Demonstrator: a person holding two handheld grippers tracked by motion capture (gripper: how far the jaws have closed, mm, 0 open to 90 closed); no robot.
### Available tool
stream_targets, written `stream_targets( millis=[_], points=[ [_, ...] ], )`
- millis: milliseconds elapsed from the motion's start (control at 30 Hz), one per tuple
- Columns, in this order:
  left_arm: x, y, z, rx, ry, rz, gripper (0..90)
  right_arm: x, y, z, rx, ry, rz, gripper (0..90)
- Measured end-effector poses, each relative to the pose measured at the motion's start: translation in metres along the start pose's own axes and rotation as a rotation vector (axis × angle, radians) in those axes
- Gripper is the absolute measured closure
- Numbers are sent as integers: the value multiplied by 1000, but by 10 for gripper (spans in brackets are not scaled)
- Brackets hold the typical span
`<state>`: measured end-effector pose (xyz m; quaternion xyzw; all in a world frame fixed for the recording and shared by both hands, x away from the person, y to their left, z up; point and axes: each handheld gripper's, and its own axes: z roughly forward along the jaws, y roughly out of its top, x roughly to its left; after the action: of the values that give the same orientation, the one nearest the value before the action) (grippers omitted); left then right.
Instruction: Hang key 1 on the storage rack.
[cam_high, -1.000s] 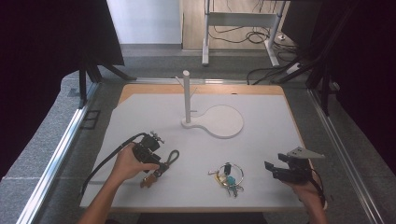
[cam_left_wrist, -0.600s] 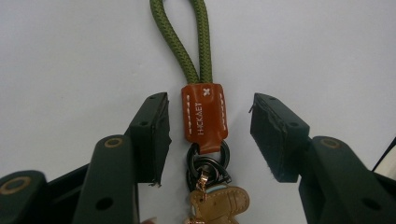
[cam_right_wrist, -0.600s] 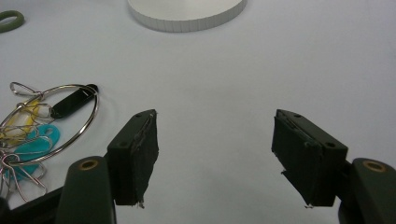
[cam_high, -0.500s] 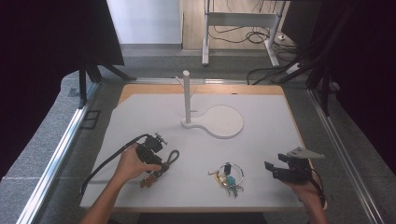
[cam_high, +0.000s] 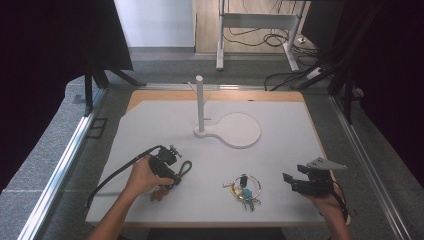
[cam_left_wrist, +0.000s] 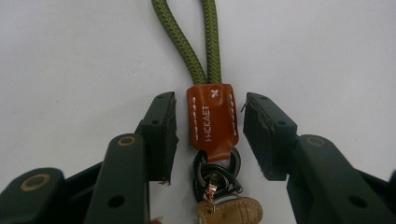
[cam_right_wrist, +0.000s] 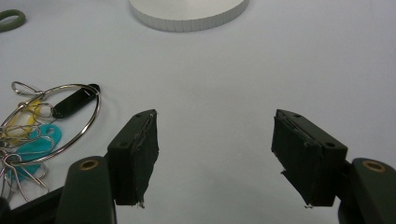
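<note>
The left gripper (cam_left_wrist: 205, 135) has just been closing its jaws around the leather tab (cam_left_wrist: 212, 119) of the green cord keychain (cam_left_wrist: 205, 42); small gaps remain beside each pad, so no grip yet. The right gripper (cam_right_wrist: 215, 154) rests open and empty, key ring (cam_right_wrist: 46, 126) leftward

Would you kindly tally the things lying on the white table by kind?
Keychains with a green cord loop: 1
Key rings with tags: 1
White stands with a post: 1
Total: 3
</note>
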<state>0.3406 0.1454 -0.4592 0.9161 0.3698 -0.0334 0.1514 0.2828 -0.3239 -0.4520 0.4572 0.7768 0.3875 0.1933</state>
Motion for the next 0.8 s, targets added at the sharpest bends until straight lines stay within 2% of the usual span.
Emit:
stream_targets(
  millis=[300,533,800],
  points=[
    [-12,0,3,8,100,47,602,1,0,2,7,2,-5,313],
    [-11,-1,2,1,111,49,662,1,0,2,6,2,-6,314],
    [-10,-1,2,-5,100,53,671,0,0,1,6,-2,2,314]
  ],
)
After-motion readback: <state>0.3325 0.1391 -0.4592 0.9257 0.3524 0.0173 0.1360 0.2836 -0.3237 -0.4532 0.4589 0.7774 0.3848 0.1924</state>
